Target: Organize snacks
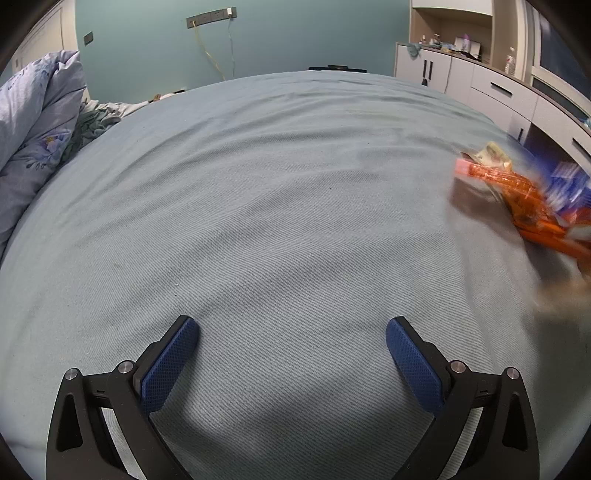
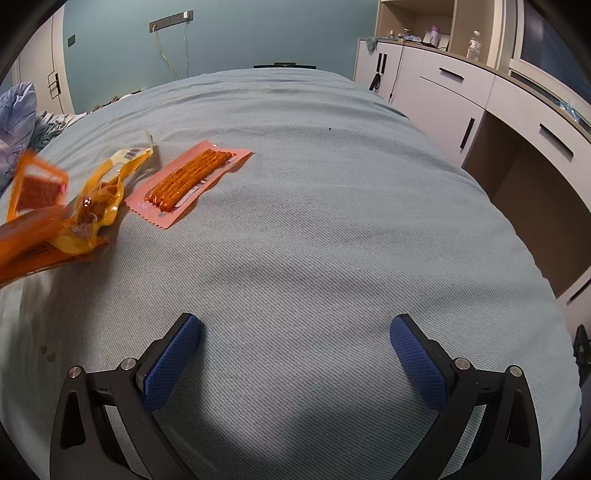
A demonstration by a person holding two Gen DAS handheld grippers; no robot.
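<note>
In the right wrist view a pink packet of orange snack sticks (image 2: 190,181) lies flat on the blue bedsheet (image 2: 314,221). Left of it lie a yellow packet (image 2: 101,201) and blurred orange packets (image 2: 33,218) at the frame's left edge. My right gripper (image 2: 295,332) is open and empty, well in front of and to the right of them. In the left wrist view the snacks (image 1: 517,195) show as a blurred orange, pink and blue heap at far right. My left gripper (image 1: 291,332) is open and empty over bare sheet.
A bunched quilt (image 1: 40,110) lies at the bed's far left. White cabinets and drawers (image 2: 480,103) run along the right side of the bed, with bottles on top. Cables hang from wall sockets (image 1: 210,16) behind the bed.
</note>
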